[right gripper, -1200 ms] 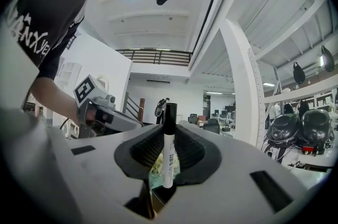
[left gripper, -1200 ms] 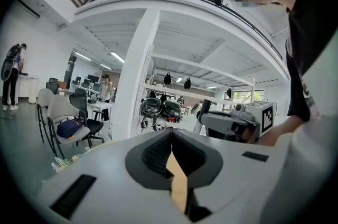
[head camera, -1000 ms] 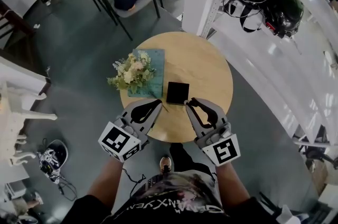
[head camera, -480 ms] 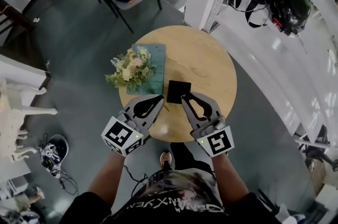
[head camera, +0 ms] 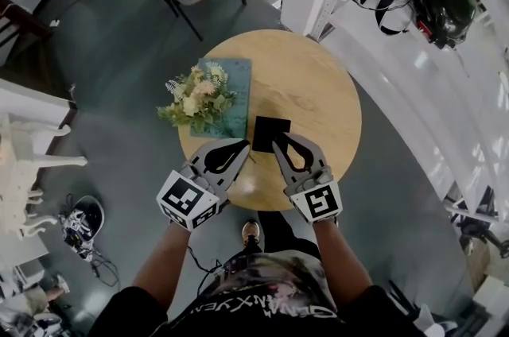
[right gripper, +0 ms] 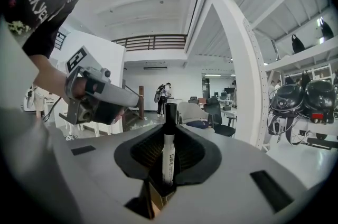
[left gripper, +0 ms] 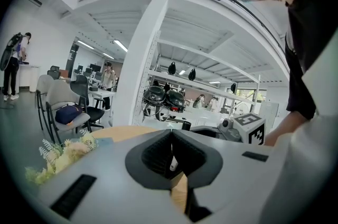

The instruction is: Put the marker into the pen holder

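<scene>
In the head view, a black square pen holder [head camera: 271,134] is seen on the round wooden table [head camera: 318,89], just ahead of the left gripper [head camera: 246,144] and the right gripper [head camera: 277,144]. In the left gripper view, the jaws are seen pressed together at their tips. In the right gripper view, a white marker with a black cap [right gripper: 168,154] is clamped upright between the jaws.

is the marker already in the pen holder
No, the marker is clamped upright between the right tongs, outside the pen holder.
</scene>
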{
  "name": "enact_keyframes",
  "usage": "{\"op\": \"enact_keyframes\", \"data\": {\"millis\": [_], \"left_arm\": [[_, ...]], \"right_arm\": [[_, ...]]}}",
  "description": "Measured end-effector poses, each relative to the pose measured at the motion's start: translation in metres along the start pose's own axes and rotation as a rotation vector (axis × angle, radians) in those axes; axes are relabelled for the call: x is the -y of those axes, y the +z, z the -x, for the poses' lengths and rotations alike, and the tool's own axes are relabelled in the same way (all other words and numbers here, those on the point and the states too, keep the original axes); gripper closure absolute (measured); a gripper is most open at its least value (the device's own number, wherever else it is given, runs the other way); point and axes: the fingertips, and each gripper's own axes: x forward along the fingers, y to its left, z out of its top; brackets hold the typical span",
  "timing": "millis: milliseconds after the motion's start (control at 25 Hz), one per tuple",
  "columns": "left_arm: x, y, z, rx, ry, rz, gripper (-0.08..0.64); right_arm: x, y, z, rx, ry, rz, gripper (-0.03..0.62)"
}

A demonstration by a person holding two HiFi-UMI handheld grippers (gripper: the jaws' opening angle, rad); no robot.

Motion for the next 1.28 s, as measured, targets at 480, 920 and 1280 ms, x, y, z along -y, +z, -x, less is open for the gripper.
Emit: {"op": "enact_keyframes", "data": {"millis": [480, 920, 1280], "left_arm": [[0.002, -0.013, -0.006, -0.019, 0.003, 0.017, 0.54], [0.002, -0.015, -0.005, -0.026, 0.016, 0.024, 0.54], [0.007, -0.016, -0.002, -0.03, 0.022, 0.027, 0.54]], "right_arm": [[0.001, -0.039, -0.006, -0.081, -0.009, -0.028, 0.528], [0.003, -0.063, -0.005, -0.159, -0.039, -0.001, 0.528], [0.002, -0.066, -0.002, -0.194, -0.051, -0.031, 0.526]]}}
